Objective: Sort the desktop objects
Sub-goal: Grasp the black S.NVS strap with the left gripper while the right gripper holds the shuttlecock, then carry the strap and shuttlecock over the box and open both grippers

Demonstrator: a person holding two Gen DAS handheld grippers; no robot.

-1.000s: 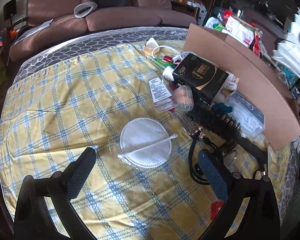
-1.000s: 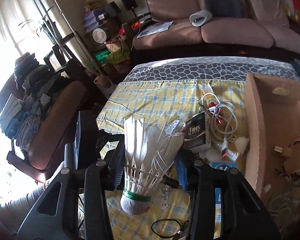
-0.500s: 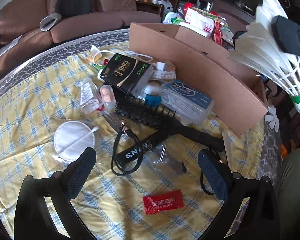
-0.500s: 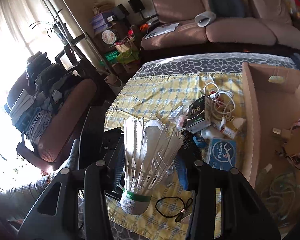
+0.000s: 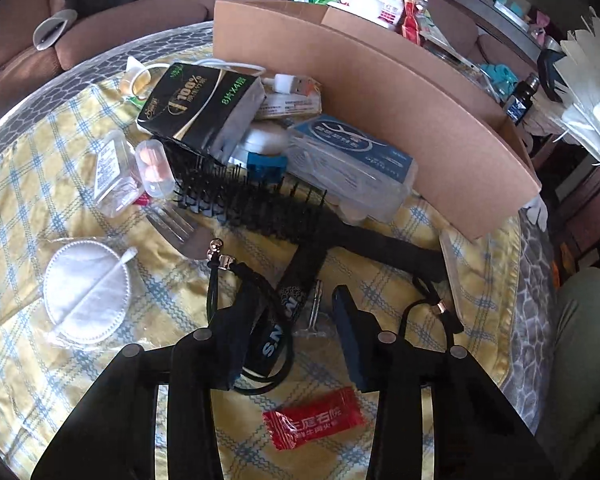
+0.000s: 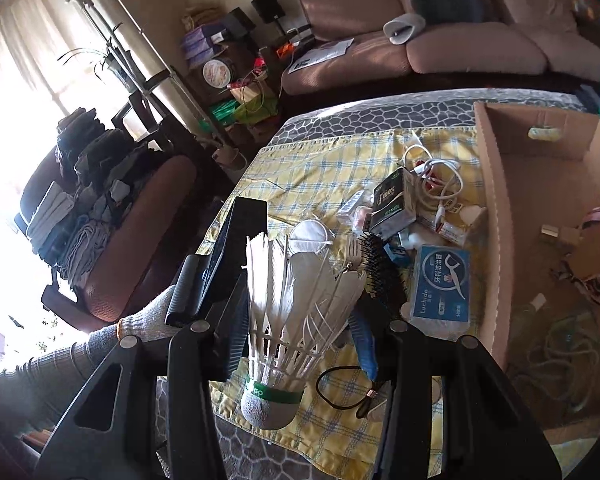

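My right gripper (image 6: 300, 320) is shut on a white feather shuttlecock (image 6: 292, 320), held above the table's near edge; its feathers also show in the left wrist view (image 5: 592, 92). My left gripper (image 5: 296, 320) is low over the yellow checked cloth (image 5: 40, 184), half closed around the black hairbrush's handle (image 5: 296, 276), marked S.N, and a black hair tie (image 5: 216, 292); I cannot tell whether the pads touch the handle. The open cardboard box (image 5: 400, 80) stands at the right, also in the right wrist view (image 6: 496, 240).
On the cloth lie a white mask (image 5: 86, 296), a fork (image 5: 180, 224), a red candy packet (image 5: 314, 418), a black tissue pack (image 5: 204, 104), a floss-pick box (image 5: 352, 164), small clear cases (image 5: 116, 176) and a white cable (image 6: 436, 176). A sofa (image 6: 440, 20) stands beyond.
My left gripper has moved forward and down onto the hairbrush handle and its jaws have narrowed from wide open. My right gripper has lifted a little with the shuttlecock.
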